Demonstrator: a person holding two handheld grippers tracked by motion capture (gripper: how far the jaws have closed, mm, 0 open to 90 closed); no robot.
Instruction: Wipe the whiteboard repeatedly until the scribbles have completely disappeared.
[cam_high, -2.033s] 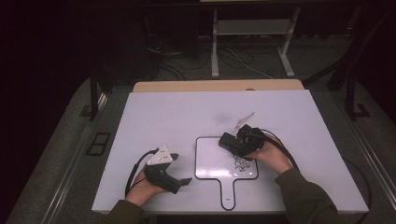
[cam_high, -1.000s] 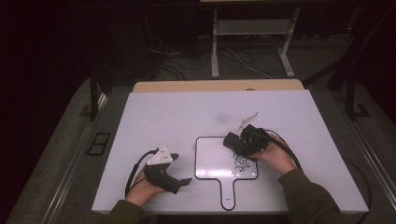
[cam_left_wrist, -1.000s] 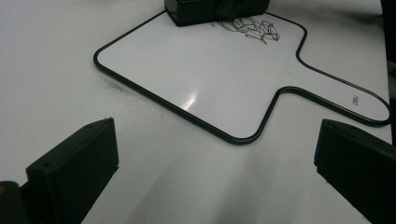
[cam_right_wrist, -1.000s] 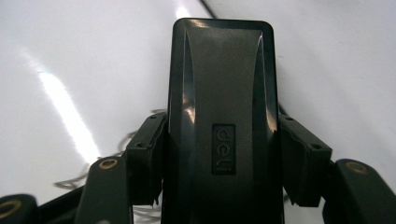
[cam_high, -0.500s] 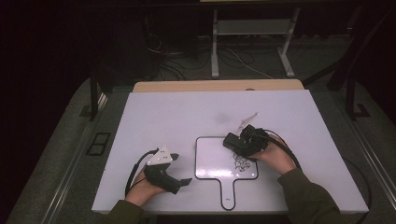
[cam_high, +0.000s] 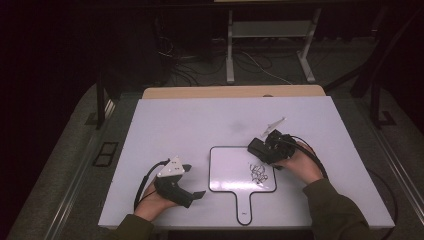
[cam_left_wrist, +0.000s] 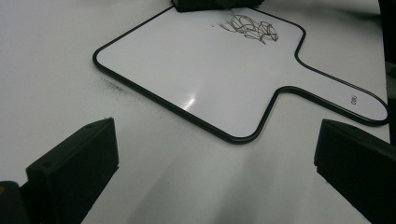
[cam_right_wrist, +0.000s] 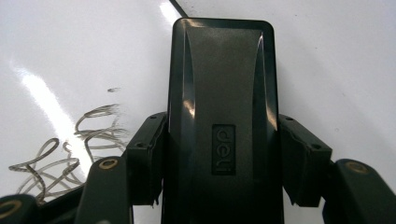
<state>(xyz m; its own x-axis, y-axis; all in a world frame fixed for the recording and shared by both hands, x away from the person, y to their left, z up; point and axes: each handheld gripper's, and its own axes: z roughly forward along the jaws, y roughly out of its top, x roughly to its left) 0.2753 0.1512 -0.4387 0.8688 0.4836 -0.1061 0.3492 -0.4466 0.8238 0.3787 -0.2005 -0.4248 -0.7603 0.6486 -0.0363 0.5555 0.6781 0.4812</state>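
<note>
We clamp the eraser (cam_right_wrist: 222, 126) in our right gripper (cam_high: 267, 147) at the whiteboard's (cam_high: 227, 170) far right corner, just beyond the scribble (cam_high: 259, 172), poised to wipe it. Our left gripper (cam_high: 192, 195), jaws wide and empty, rests on the desk (cam_high: 200, 120) left of the whiteboard.
</note>
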